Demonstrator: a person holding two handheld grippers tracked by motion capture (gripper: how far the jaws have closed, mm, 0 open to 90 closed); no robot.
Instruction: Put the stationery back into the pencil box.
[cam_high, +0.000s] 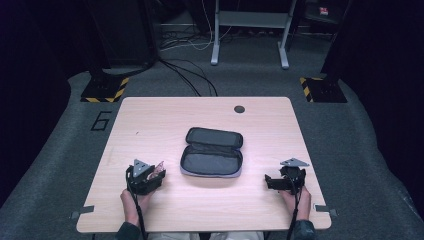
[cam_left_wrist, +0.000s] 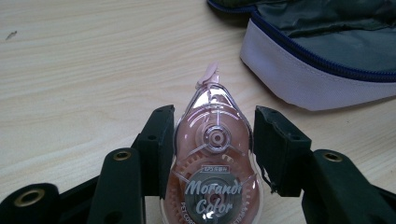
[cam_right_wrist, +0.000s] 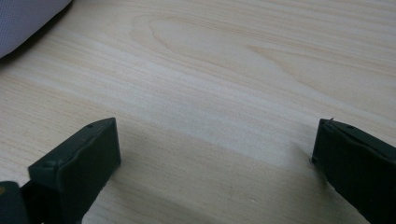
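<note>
Correction tape pinched in the left gripper, beside the open pouch

The left gripper clamped a pink correction tape just left of the open grey pouch; the right gripper stood wide apart, empty, over the table.

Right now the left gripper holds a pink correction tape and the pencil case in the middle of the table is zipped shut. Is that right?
Not quite. The pencil case lies unzipped and open, as the high view shows. The left gripper does hold the pink correction tape.
</note>
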